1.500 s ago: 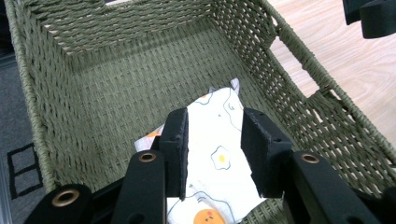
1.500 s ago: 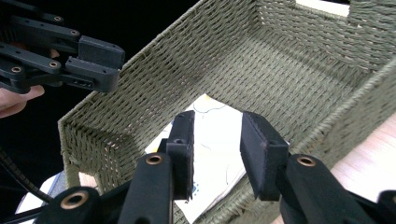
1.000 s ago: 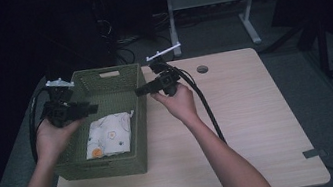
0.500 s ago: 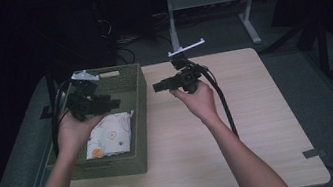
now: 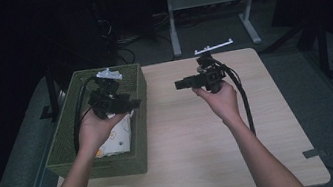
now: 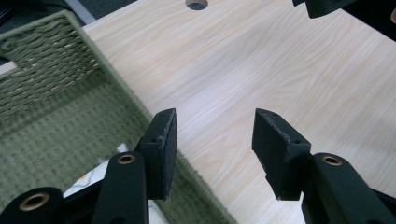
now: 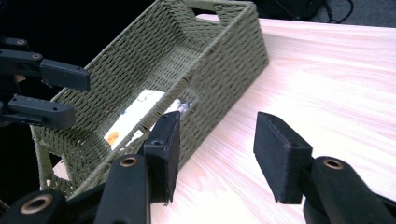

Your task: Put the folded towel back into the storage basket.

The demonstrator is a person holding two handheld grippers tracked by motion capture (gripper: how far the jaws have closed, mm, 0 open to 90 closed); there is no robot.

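A green woven basket (image 5: 137,85) stands on the left of the wooden table (image 5: 202,138), with a white packet (image 5: 116,136) lying in it. My left gripper (image 5: 134,102) hovers over the basket's right wall, pointing right. Its jaws have just been opening; they stand open with nothing between them (image 6: 212,144). My right gripper (image 5: 179,85) hangs over the table's middle and points left at the basket. Its jaws have also just been opening and are empty (image 7: 215,149). The right gripper view shows the basket (image 7: 224,60), the packet (image 7: 135,109) and the left gripper (image 7: 80,95).
A round cable hole (image 6: 196,4) sits in the tabletop near its far edge. A desk frame (image 5: 205,1) and cables stand on the dark floor behind the table. A strip of tape (image 5: 314,153) marks the table's front right corner.
Both hands have shifted right in the high view. The left gripper went from the basket's left rim to above its right wall; the right gripper left the right rim for the table's middle.
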